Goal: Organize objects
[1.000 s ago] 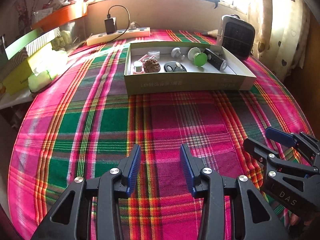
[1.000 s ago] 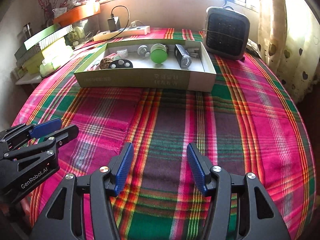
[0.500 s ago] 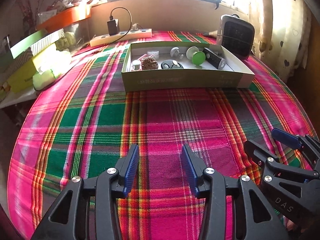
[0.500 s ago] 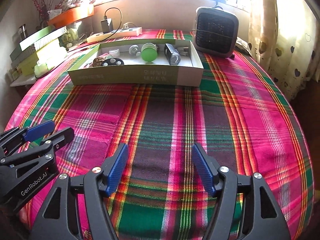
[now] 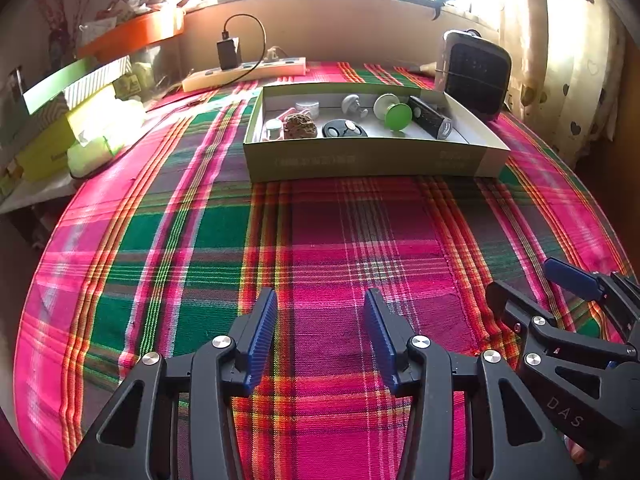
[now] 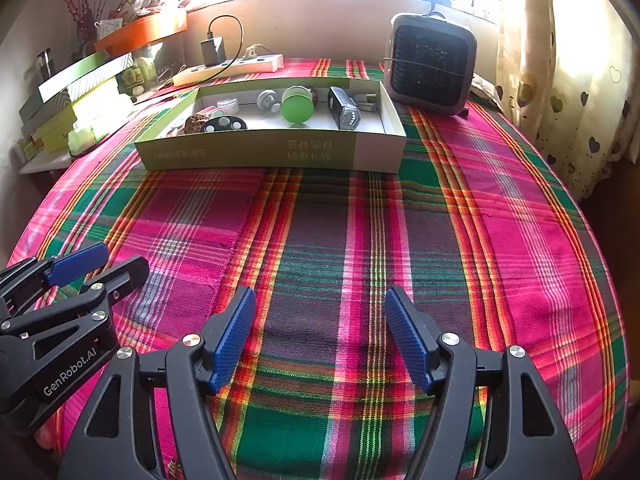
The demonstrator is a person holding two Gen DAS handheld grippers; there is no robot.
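A shallow green cardboard box (image 5: 372,158) (image 6: 272,152) stands at the far middle of the plaid-covered table. Inside lie a green round lid (image 5: 397,115) (image 6: 297,106), a black rectangular device (image 5: 430,118) (image 6: 343,109), a black oval fob (image 5: 344,129) (image 6: 224,124), a brown lump (image 5: 300,125), a grey knob (image 5: 352,104) and small white jars (image 5: 307,107). My left gripper (image 5: 320,332) is open and empty near the table's front edge. My right gripper (image 6: 320,332) is open and empty beside it, and shows at the right of the left wrist view (image 5: 532,292).
A small black-grilled heater (image 5: 476,74) (image 6: 430,64) stands right behind the box. A white power strip (image 5: 244,74) (image 6: 230,68) with a black charger lies at the back. Green boxes (image 5: 68,120) and an orange tray (image 5: 132,34) are stacked at the left. A curtain (image 6: 568,80) hangs at the right.
Both grippers have drawn back from the box, which now looks smaller and farther. The right gripper's jaws stand a little wider. Nothing was grasped.
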